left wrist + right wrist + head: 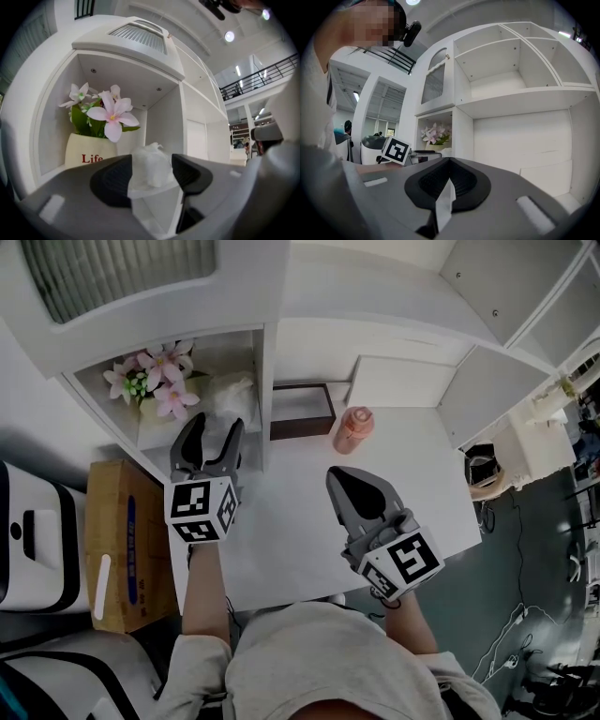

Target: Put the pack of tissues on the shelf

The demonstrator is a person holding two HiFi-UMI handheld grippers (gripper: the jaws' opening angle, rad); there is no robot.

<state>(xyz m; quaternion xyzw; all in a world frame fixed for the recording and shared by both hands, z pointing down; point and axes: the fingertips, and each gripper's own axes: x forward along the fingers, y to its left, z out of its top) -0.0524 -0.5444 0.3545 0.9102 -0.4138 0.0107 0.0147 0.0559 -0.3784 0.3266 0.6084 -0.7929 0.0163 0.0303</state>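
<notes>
The pack of tissues (232,394), white and crinkled, lies in the low shelf compartment (265,371) beside a pot of pink flowers (155,381). My left gripper (215,439) reaches level into that compartment's mouth with its jaws spread wide. In the left gripper view the pack (149,161) stands between the two dark pads of this gripper (152,178), and the pads do not squeeze it. My right gripper (361,491) hovers over the white table (300,512) with its jaws together and nothing in them. The right gripper view shows that gripper (449,180) closed, facing the shelf unit.
A pink bottle (353,429) and a dark brown open box (302,412) stand at the table's back by the shelf. The flower pot (89,152) fills the compartment's left half. A cardboard box (127,545) and a white machine (33,531) sit on the floor at left.
</notes>
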